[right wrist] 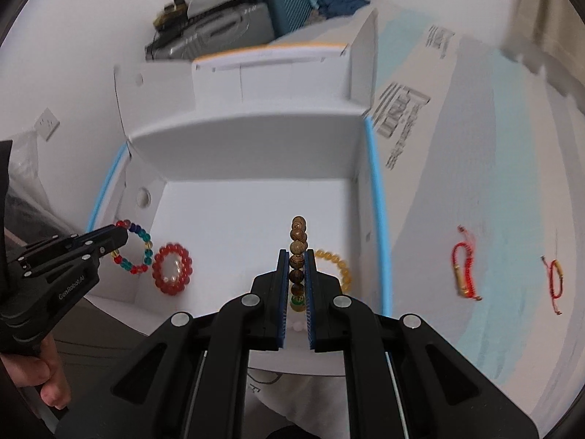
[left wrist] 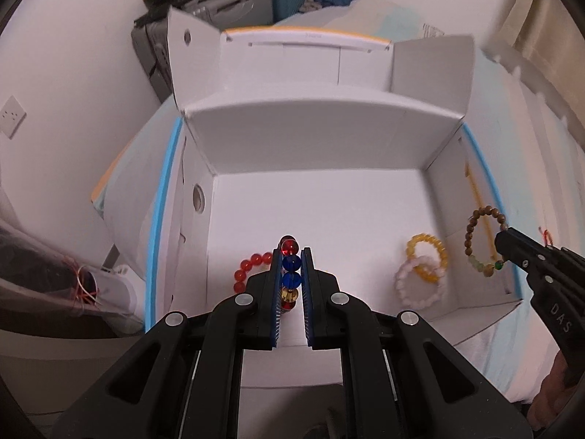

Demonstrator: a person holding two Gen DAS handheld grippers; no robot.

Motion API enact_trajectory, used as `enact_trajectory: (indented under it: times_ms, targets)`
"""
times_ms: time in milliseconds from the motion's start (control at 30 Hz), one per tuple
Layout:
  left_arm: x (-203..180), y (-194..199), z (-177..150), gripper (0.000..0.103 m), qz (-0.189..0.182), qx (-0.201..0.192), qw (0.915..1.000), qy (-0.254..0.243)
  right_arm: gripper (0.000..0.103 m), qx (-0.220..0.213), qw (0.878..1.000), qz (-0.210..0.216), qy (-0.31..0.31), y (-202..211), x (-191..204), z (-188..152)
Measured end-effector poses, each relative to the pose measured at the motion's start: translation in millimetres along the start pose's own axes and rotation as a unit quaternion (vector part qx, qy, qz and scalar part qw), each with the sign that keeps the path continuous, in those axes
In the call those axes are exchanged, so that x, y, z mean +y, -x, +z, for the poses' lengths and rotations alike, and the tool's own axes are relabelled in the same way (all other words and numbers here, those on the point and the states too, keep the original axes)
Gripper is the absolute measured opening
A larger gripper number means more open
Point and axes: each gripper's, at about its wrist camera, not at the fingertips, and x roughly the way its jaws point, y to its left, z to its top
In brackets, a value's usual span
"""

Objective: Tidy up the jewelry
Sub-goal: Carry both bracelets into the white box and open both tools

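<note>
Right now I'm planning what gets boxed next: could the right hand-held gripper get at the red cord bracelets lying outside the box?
Probably not yet. The right hand-held gripper is shut on the wooden bead bracelet over the white box. The two red cord bracelets lie unobstructed to its right, so after releasing, likely yes.

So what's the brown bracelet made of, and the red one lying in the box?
The brown bracelet looks like wood: matte beads with ring-like grain. The red bracelet looks like glass or polished stone, maybe plastic: glossy, slightly see-through beads. The box looks like white cardboard, with folded flaps.
</note>
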Motion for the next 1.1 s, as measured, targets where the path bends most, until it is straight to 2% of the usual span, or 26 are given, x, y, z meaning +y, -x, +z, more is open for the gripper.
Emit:
enact_trajectory:
  times_ms: [333,667,800,867,900,967,1033,1100]
  targets:
    - [9.5,-41.6,-8.8,0.009,-0.003,0.040,0.9992,0.007,0.007,0.056,0.998,-0.008,0.010,-46.9,10.4,-7.2]
    - [23.3,-59.9,-15.5,0.009,0.004,0.059,0.9981,0.019,0.008,0.081,0.997,-0.014,0.010,-68.1,15.6,-9.9]
    - [26.1,-60.5,-15.3,0.011,0.010,0.058,0.9980,0.025,0.012,0.082,0.996,-0.012,0.009,-68.8,17.1,-10.7]
    - [25.6,-58.0,-14.5,0.012,0.016,0.052,0.9983,0.023,0.038,0.076,0.997,-0.006,0.007,-65.3,16.1,-9.8]
    - [25.2,-56.4,-13.6,0.012,0.018,0.050,0.9983,0.024,0.042,0.069,0.998,-0.006,0.008,-62.1,15.9,-9.4]
    - [25.5,-52.3,-11.2,0.029,0.022,0.043,0.9984,0.030,0.051,0.061,0.998,0.000,0.012,-55.9,15.8,-8.2]
    - [24.7,-48.2,-9.2,0.037,0.027,0.034,0.9985,0.032,0.054,0.055,0.998,0.004,0.012,-49.0,13.8,-6.3]
    - [21.9,-44.1,-7.9,0.044,0.030,0.029,0.9986,0.034,0.063,0.045,0.999,0.006,0.009,-41.1,10.3,-4.1]
